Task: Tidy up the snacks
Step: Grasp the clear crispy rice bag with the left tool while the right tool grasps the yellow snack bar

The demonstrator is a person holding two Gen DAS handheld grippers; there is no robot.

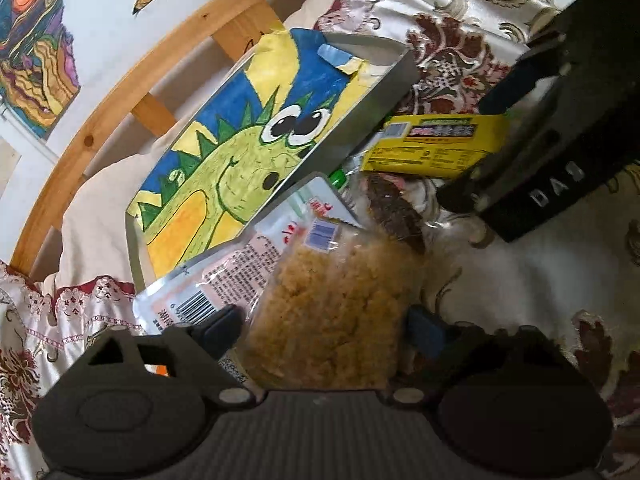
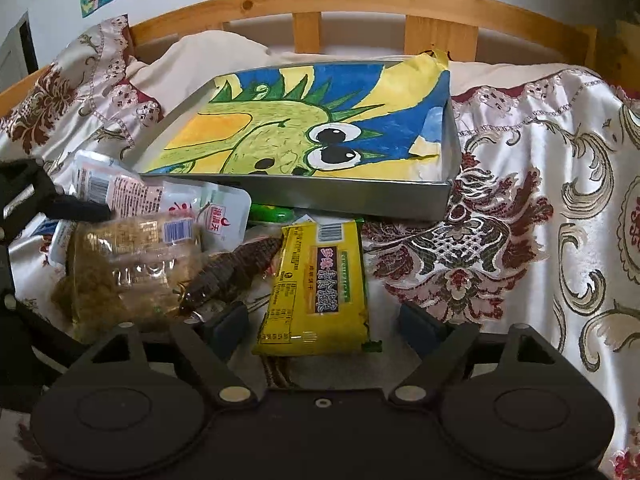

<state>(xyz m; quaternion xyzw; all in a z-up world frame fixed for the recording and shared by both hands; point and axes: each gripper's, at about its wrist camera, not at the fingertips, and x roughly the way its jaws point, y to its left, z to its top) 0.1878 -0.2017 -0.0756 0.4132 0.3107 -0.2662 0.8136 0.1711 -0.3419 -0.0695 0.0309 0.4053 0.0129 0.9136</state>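
A grey metal tray (image 2: 360, 200) lined with a dinosaur drawing lies on the bed; it also shows in the left wrist view (image 1: 384, 92). In front of it lie snacks: a yellow packet (image 2: 320, 280), a clear bag of golden crumbly snack (image 1: 332, 312), a white-pink pouch (image 1: 240, 264) and a dark brown wrapped snack (image 2: 236, 272). My left gripper (image 1: 326, 328) is open with its fingers on either side of the golden bag. My right gripper (image 2: 326, 324) is open around the near end of the yellow packet (image 1: 436, 144).
A patterned satin bedspread (image 2: 540, 220) covers the bed. A wooden headboard (image 2: 360, 0) stands behind the tray, with a cream pillow (image 2: 200, 60) against it. Drawings hang on the wall (image 1: 40, 40). A green item (image 2: 272, 213) peeks out under the tray's front edge.
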